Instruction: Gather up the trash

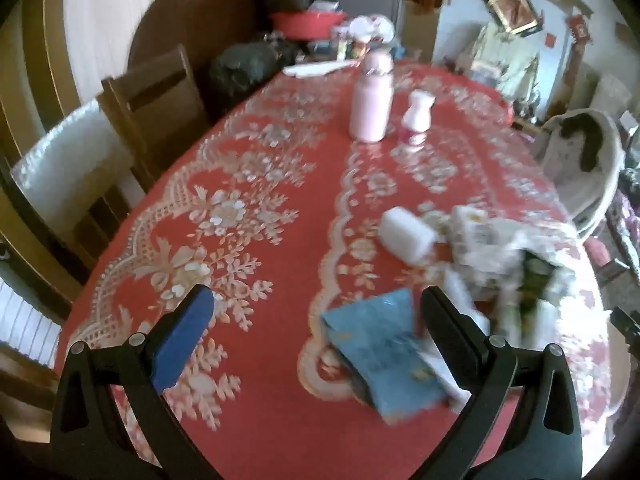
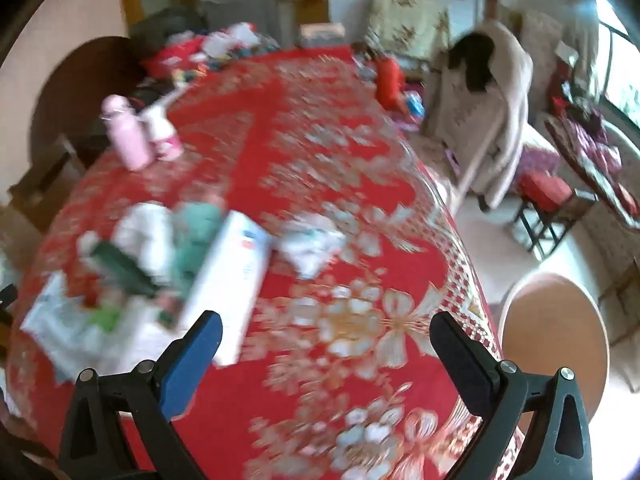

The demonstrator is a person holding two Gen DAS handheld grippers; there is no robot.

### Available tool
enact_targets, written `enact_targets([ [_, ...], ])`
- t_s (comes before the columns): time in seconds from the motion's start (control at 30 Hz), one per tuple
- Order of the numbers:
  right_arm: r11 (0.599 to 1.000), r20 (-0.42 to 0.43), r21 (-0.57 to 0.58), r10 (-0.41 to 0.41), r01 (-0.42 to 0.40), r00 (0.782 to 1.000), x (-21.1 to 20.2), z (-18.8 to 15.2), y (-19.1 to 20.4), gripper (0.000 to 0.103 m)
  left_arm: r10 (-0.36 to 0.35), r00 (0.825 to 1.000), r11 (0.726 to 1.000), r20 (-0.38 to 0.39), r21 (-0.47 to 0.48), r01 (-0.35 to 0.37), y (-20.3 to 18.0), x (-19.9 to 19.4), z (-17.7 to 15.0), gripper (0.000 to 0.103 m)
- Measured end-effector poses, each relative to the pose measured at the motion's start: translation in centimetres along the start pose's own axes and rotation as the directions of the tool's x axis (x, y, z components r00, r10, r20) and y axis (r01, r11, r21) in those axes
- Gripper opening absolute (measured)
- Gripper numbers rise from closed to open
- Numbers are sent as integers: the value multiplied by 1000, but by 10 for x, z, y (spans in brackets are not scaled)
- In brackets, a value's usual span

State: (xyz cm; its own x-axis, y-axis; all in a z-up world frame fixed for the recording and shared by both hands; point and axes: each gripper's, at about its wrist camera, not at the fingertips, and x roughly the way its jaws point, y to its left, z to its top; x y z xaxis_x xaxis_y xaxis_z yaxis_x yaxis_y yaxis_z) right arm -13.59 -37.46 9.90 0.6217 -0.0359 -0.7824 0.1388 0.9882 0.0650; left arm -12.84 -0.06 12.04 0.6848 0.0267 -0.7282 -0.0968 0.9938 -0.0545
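Observation:
A heap of trash lies on the red flowered tablecloth (image 1: pixel 256 264). In the left wrist view I see a blue wrapper (image 1: pixel 380 348), a white cup on its side (image 1: pixel 406 234) and a blurred pile of cartons and wrappers (image 1: pixel 512 264). My left gripper (image 1: pixel 316 304) is open and empty, just above the blue wrapper's left side. In the right wrist view the pile (image 2: pixel 132 264), a white box (image 2: pixel 234 284) and a crumpled tissue (image 2: pixel 312 246) lie ahead to the left. My right gripper (image 2: pixel 326 334) is open and empty above bare cloth (image 2: pixel 360 320).
A pink bottle (image 1: pixel 370 98) and a small white-and-pink bottle (image 1: pixel 416 122) stand mid-table. Wooden chairs (image 1: pixel 152 96) stand at the left edge. A chair draped with a beige coat (image 2: pixel 488 108), a red stool (image 2: pixel 544 192) and a round stool (image 2: pixel 556 332) stand to the right.

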Motion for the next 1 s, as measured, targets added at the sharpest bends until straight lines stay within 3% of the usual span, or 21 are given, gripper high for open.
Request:
enact_targets([
  [0.17, 997, 121, -58, 63, -56, 991, -58, -2, 30, 103, -39, 997, 999, 68, 18, 38, -31, -45, -3, 103],
  [0.4, 989, 276, -121, 113, -82, 955, -126, -10, 57, 103, -86, 982, 996, 170, 48, 78, -67, -95, -18, 103],
  [0.7, 986, 329, -111, 153, -122, 932, -159, -16, 51, 103, -94, 968, 995, 234, 46, 86, -84, -127, -28, 103],
  [1.0, 987, 338, -99, 149, -123, 929, -166, -16, 41, 103, -77, 966, 997, 245, 29, 73, -86, -134, -30, 103],
])
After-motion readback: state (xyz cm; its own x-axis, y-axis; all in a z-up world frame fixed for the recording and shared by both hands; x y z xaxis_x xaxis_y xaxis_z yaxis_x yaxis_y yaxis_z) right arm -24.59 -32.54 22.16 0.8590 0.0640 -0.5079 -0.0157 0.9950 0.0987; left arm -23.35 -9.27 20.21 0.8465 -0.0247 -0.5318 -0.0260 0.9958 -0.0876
